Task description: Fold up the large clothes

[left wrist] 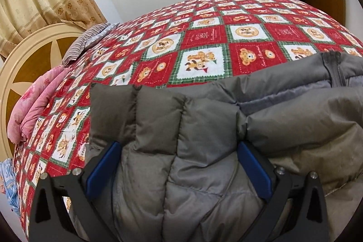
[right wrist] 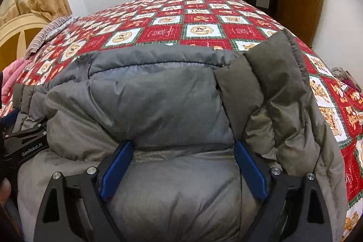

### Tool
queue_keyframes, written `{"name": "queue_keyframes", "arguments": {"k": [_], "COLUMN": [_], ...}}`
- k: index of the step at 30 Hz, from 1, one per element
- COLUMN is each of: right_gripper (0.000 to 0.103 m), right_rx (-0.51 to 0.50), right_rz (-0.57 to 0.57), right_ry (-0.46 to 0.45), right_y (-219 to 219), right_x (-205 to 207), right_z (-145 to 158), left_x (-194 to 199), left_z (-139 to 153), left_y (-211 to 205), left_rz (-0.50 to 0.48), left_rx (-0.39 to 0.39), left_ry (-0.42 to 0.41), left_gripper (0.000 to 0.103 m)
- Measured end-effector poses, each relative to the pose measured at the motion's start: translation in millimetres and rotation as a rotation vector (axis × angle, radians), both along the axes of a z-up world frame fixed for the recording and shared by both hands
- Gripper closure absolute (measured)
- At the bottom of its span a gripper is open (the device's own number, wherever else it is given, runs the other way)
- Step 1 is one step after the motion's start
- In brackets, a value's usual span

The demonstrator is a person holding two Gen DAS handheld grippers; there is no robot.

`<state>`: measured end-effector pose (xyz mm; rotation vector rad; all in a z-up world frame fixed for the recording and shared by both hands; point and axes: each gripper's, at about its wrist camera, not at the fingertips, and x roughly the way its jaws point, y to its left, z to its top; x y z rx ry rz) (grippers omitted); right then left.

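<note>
So the big grey puffer jacket (right wrist: 172, 101) is lying on the bed (left wrist: 204, 37), bunched at the near edge on the red teddy-bear quilt, with a pink blanket (left wrist: 38, 101) off at the left; both grippers are right down on it. The left gripper (left wrist: 179, 146) has its blue fingers (left wrist: 106, 165) spread wide with a fat roll of quilted sleeve or side panel bulging between them; the right gripper (right wrist: 183, 146) is the same story, fingers (right wrist: 249, 171) spread around a puffy chunk of the body. Whether either one is actually squeezing or just straddling the padding, I can't tell; the fabric fills the gap either way.

My guess is this is the grab before lifting the near part over toward the far side. Tips for doing it well: close on a stitched seam rather than a puffed cell, since slick nylon over down will squirt out of a loose pinch; take both layers if you can; lift both sides level so the fold line stays straight; watch the zipper (left wrist: 335, 69) edge on the far right so it doesn't flop open mid-fold.
</note>
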<state>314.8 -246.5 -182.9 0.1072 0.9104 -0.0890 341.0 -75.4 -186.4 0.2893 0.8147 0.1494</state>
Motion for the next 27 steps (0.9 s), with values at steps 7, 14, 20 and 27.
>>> {"name": "queue_keyframes", "arguments": {"k": [7,14,20,27], "right_gripper": [0.01,0.009,0.008,0.008], "right_rx": [-0.028,-0.038,-0.051,-0.073], "right_rz": [0.002,0.004,0.005,0.006], "right_ry": [0.017,0.027,0.034,0.047], "right_y": [3.9,5.3,6.6,9.8], "right_x": [2.1,3.5,4.9,8.3], "right_z": [-2.8,-3.7,-4.4,-5.6], "left_x": [0.8,0.7,1.1,1.5], "left_z": [-0.6,-0.7,-0.8,-0.4], "left_y": [0.3,0.2,0.0,0.5], "left_rz": [0.0,0.001,0.0,-0.001], "left_rx": [-0.001,0.0,-0.001,-0.002], "left_ry": [0.001,0.001,0.002,0.01], "left_gripper": [0.0,0.0,0.0,0.0]}}
